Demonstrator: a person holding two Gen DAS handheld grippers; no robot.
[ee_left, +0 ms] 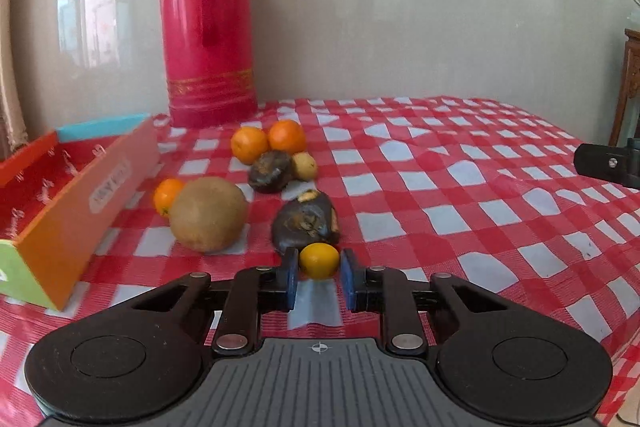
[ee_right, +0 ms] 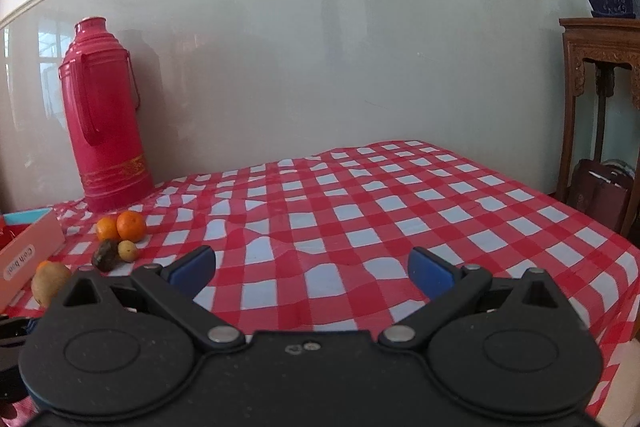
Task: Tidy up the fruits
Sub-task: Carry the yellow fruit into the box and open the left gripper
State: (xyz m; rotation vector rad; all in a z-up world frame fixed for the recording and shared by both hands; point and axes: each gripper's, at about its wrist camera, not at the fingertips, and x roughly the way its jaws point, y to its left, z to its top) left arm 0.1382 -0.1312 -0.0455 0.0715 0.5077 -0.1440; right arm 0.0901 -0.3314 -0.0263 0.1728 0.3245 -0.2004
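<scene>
A small yellow-orange citrus fruit (ee_left: 319,260) sits between the blue pads of my left gripper (ee_left: 319,273), which is shut on it just above the checked cloth. Behind it lies a dark shrivelled fruit (ee_left: 306,223), then another dark one (ee_left: 270,171), a small yellow fruit (ee_left: 305,166) and two oranges (ee_left: 249,144) (ee_left: 287,136). A big brown round fruit (ee_left: 208,214) hides part of a small orange (ee_left: 168,195). My right gripper (ee_right: 312,269) stands open over bare cloth, with the fruit pile (ee_right: 120,235) far to its left.
An open orange and red cardboard box (ee_left: 68,211) stands at the left. A tall red thermos (ee_left: 206,23) stands against the back wall. The table with the red-and-white cloth (ee_right: 360,211) ends at the right, where a wooden stand (ee_right: 600,115) bears a potted plant.
</scene>
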